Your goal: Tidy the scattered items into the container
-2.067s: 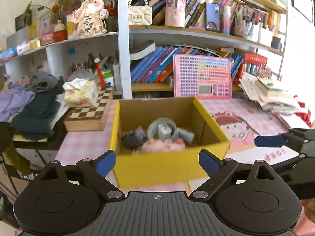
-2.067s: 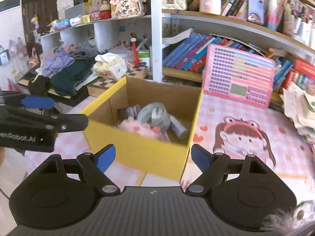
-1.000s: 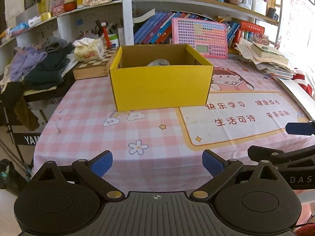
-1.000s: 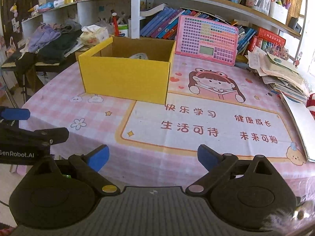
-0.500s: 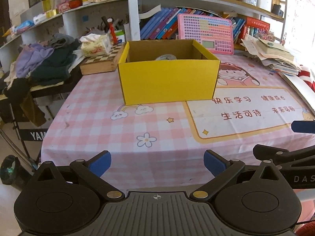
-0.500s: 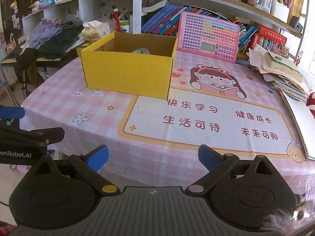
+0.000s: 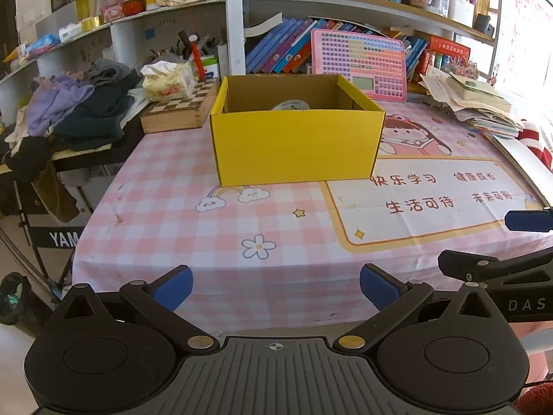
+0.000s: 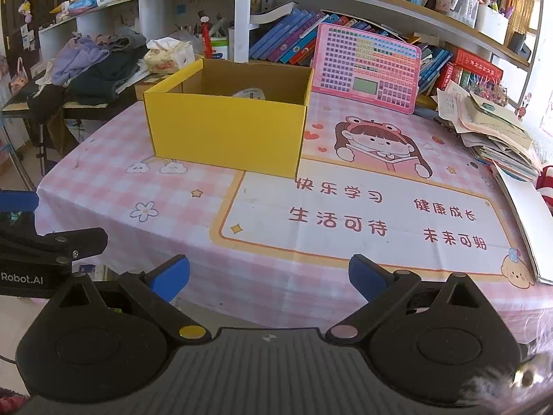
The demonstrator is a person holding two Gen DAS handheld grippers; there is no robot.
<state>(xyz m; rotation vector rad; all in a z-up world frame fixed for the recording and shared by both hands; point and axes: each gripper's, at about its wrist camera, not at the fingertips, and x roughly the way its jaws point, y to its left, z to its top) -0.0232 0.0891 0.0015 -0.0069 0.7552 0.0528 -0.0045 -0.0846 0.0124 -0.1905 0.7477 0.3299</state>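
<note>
Low in the left wrist view, the left gripper (image 7: 275, 285) is spread and empty. The open yellow cardboard box (image 7: 297, 145) sits centre frame on the pink checked tablecloth (image 7: 172, 207), a round white item (image 7: 290, 105) barely showing inside. At lower right the right gripper (image 8: 269, 273) also gapes, unloaded. No loose items remain visible; tidying looks finished.

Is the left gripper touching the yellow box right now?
Apart. The left wrist view shows the open left gripper at the table's near edge, with bare tablecloth between it and the yellow box.
</note>
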